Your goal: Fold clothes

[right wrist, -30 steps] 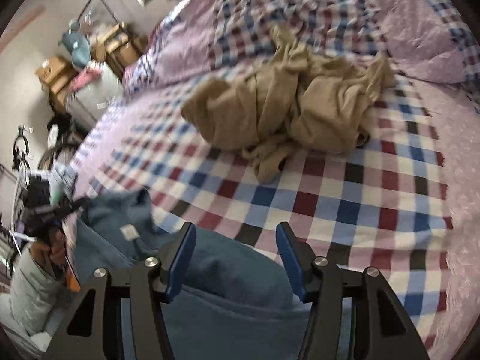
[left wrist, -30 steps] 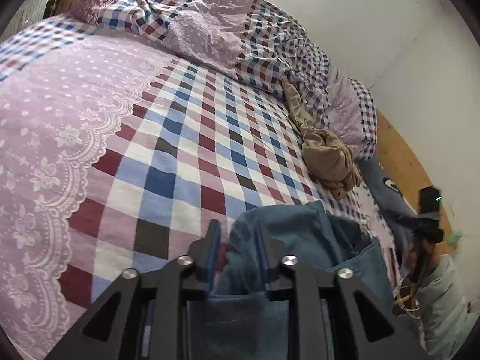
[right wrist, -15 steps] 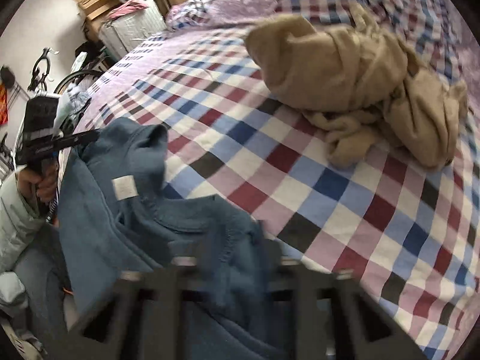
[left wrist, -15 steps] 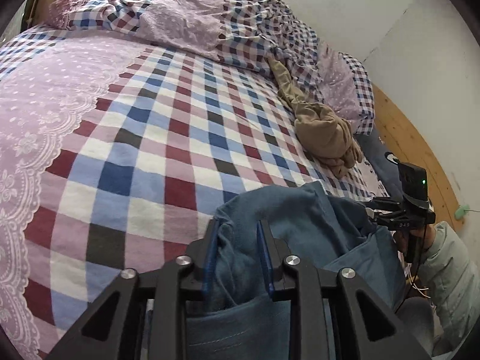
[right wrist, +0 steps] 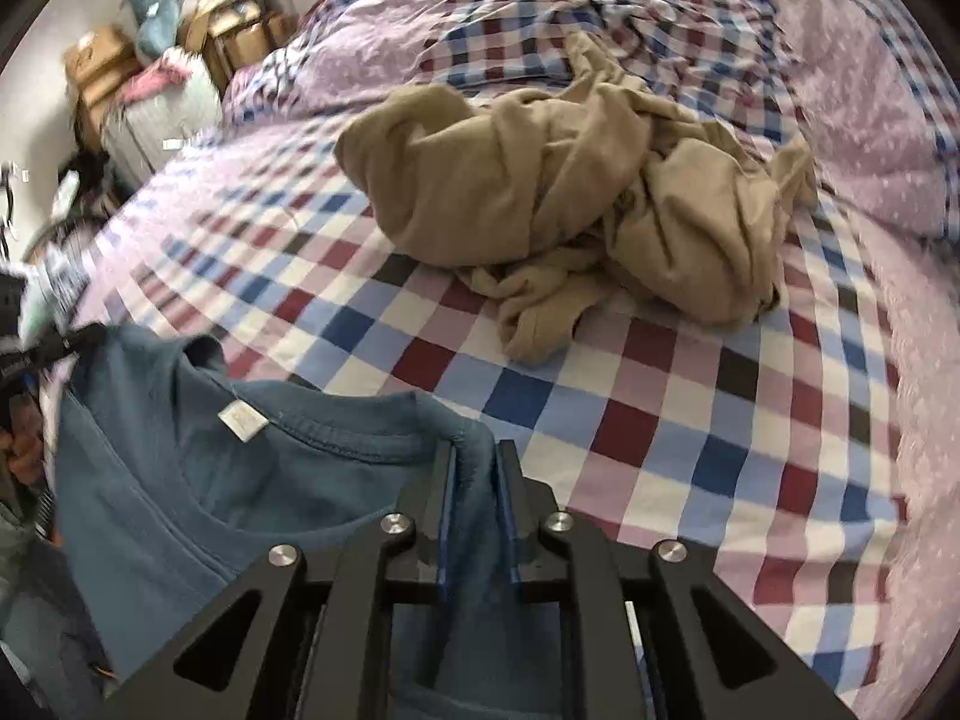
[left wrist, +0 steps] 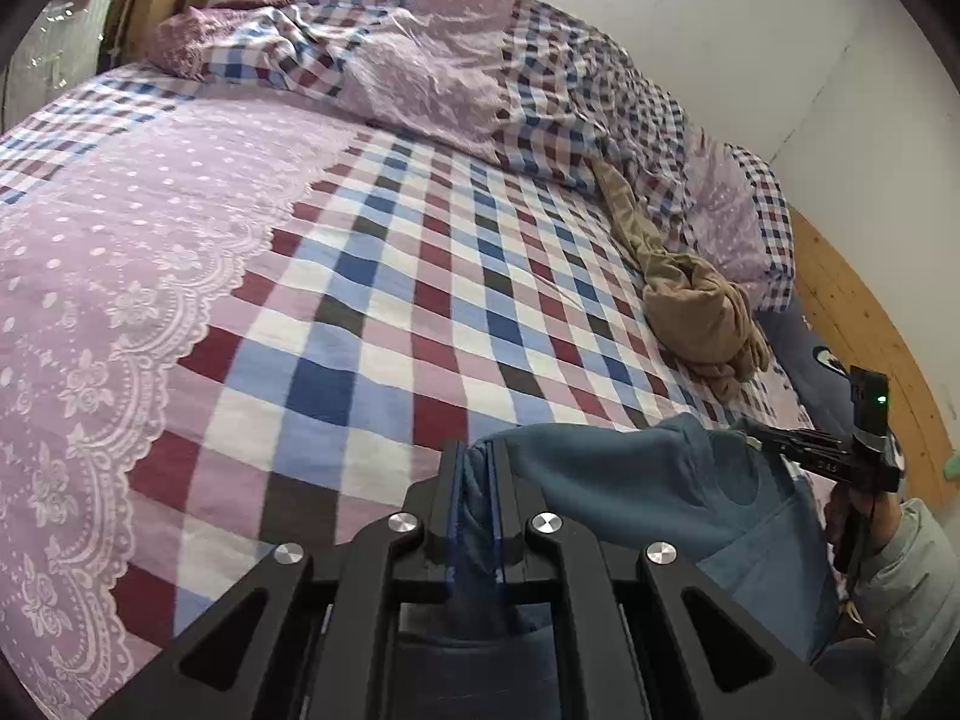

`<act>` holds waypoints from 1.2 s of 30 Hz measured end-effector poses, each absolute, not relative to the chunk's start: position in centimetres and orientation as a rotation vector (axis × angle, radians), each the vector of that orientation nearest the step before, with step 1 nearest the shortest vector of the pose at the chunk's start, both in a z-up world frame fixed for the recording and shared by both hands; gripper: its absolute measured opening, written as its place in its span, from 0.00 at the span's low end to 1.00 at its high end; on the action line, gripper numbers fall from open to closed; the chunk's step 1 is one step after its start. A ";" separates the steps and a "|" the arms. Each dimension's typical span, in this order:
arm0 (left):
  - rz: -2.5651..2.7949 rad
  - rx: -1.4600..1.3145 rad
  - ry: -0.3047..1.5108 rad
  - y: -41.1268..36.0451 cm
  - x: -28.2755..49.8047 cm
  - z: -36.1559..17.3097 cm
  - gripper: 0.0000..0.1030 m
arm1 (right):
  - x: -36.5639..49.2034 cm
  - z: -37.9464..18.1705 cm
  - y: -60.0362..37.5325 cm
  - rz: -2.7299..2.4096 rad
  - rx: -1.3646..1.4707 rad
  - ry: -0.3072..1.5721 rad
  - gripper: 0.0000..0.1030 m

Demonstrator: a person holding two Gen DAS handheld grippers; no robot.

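Blue shirt point(right wrist: 180, 480) hangs at the near edge of the bed point(left wrist: 372, 300), stretched between both grippers: left gripper point(left wrist: 477, 468) and right gripper point(right wrist: 477, 468) each pinched narrow on a shoulder beside the collar. Risk: thin bunched cloth slipping from either pinch, dropping one side. If laid out far forward, it could land on the tan heap point(right wrist: 570, 192).

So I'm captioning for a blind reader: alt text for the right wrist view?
The right gripper pinches a blue T-shirt at its collar, above a checked bedspread. A crumpled tan garment lies beyond on the bed.
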State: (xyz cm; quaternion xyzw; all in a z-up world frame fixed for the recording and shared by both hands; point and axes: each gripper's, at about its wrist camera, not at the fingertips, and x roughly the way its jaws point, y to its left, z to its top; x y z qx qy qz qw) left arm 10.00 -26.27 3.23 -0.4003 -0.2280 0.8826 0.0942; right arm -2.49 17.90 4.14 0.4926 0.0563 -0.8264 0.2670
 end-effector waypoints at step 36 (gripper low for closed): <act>2.447 -1.208 0.046 -8.7 7.5 2.9 0.28 | -3.4 5.2 9.2 -1.819 1.201 -0.060 0.47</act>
